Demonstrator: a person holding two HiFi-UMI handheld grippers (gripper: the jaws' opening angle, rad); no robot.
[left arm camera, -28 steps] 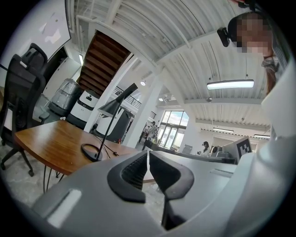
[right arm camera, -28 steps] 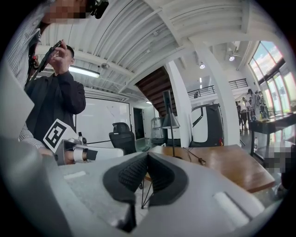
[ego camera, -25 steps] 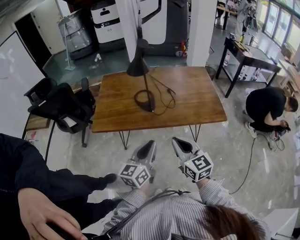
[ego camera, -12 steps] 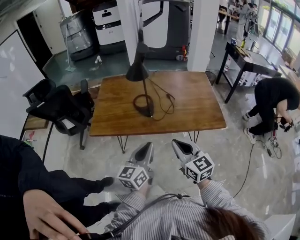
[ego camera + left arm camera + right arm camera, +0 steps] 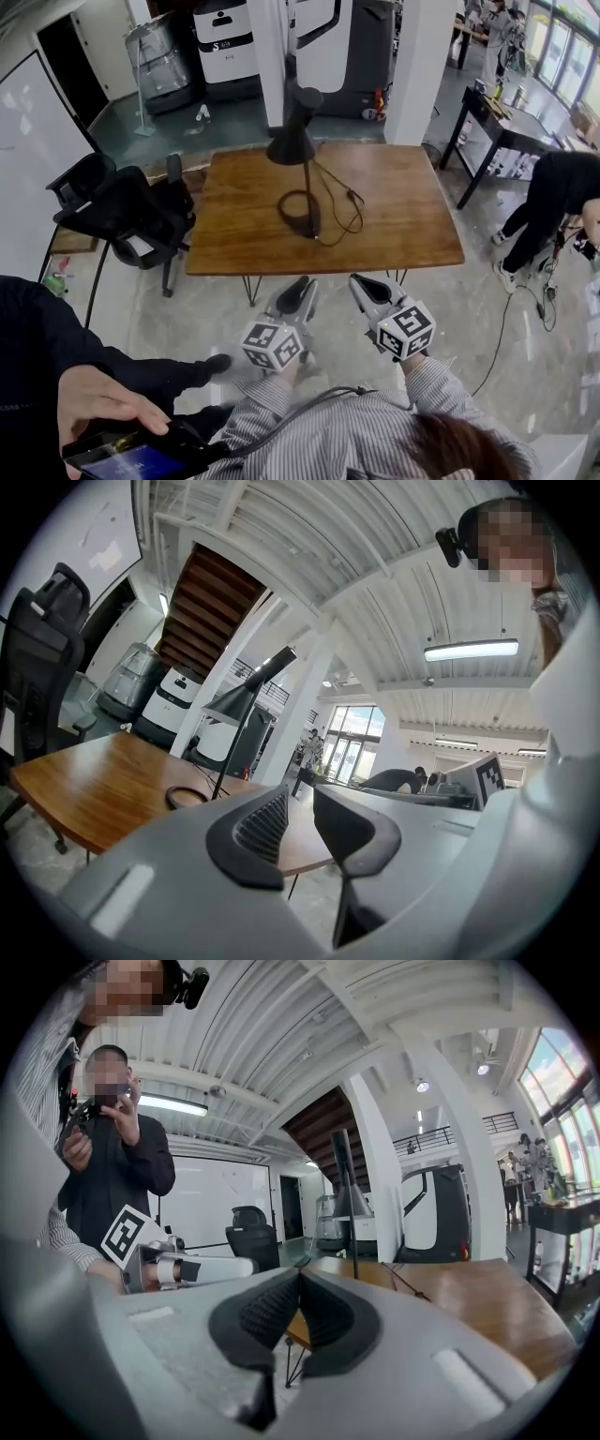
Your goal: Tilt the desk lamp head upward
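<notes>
Whiteboard covers the room's left wall, and beside it a black office chair stands off the left edge of the surface. At lower left a bystander's hand holds a phone.

The surface is a brown wooden top on thin metal legs, standing on a pale glossy floor. The black lamp stands a little left of its middle: a ring base, a thin upright stem and a cone head that faces down, toward the far edge. Its cord loops to the right of the base.

Both grippers hang over the floor off the near edge, well apart from the lamp. The left gripper has just been opening; its fingers stand a narrow gap apart with nothing between them. The right gripper has its fingers pressed together, empty.

Beyond the far right corner rises a white pillar. Further right stands a black side table, and a person in black bends over near the right edge.
</notes>
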